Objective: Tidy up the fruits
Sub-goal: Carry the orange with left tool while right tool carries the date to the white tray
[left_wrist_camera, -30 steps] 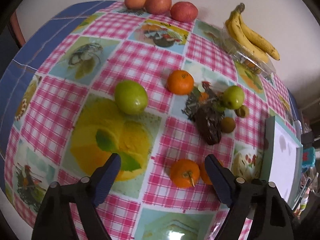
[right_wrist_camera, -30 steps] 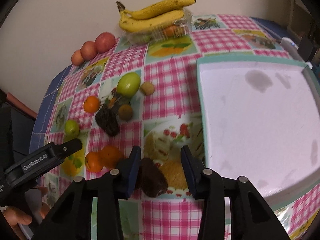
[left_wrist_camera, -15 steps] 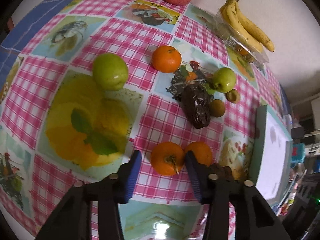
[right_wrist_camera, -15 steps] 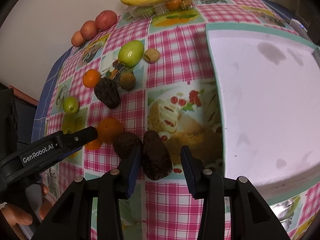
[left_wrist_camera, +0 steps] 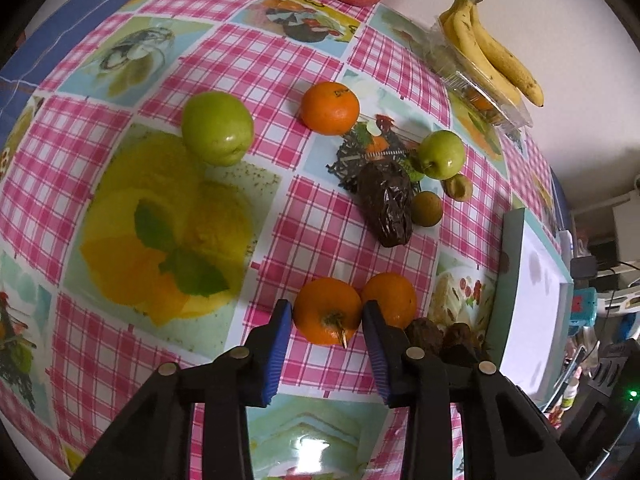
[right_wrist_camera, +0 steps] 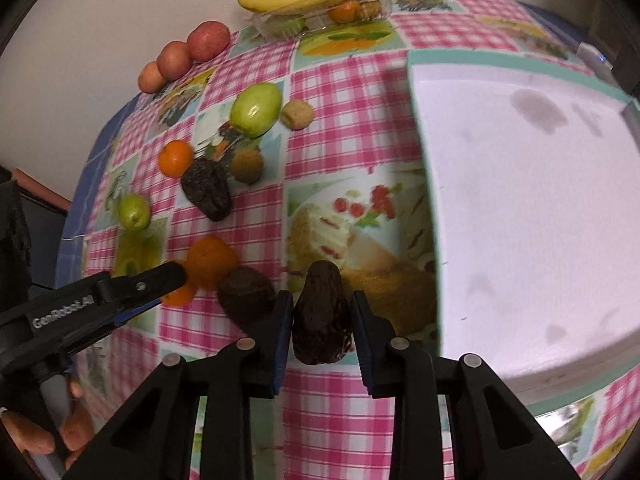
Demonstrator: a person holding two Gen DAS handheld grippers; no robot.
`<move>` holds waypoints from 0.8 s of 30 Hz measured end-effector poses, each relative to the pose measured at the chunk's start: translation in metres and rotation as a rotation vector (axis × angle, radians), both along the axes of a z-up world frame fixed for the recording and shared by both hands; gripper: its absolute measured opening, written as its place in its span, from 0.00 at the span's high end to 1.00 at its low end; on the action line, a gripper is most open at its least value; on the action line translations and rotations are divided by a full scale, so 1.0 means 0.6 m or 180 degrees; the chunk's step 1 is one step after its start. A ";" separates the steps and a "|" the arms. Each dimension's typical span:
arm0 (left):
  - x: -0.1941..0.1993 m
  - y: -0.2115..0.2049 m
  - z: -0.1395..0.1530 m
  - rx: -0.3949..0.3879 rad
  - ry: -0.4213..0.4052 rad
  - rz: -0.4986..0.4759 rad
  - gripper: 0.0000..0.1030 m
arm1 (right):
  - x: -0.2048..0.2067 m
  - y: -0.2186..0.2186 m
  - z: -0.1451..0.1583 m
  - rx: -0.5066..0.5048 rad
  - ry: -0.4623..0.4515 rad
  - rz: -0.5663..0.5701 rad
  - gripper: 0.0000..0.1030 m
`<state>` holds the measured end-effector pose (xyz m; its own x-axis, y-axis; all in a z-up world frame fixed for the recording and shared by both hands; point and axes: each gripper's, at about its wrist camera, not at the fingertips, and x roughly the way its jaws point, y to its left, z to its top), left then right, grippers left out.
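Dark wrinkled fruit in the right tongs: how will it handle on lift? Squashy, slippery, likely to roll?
The right tongs, which have just been closing, pinch the dark wrinkled fruit across its width. The shrivelled skin suggests it is soft and may dent. The matte, creased surface should grip well. It is elongated, so it will probably rock or pivot rather than roll.

Both wrist views angled steeply down, close over the checked tablecloth (left_wrist_camera: 224, 60); shared: oranges, dark fruits, white tray (right_wrist_camera: 520, 200).
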<state>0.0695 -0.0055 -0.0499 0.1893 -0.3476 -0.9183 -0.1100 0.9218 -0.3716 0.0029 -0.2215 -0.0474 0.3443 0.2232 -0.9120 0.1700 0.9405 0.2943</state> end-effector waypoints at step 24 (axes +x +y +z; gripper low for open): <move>0.009 -0.010 0.077 -0.0054 -0.0537 0.0034 0.64 | -0.004 -0.054 0.098 -0.0365 -0.0574 -0.0457 0.71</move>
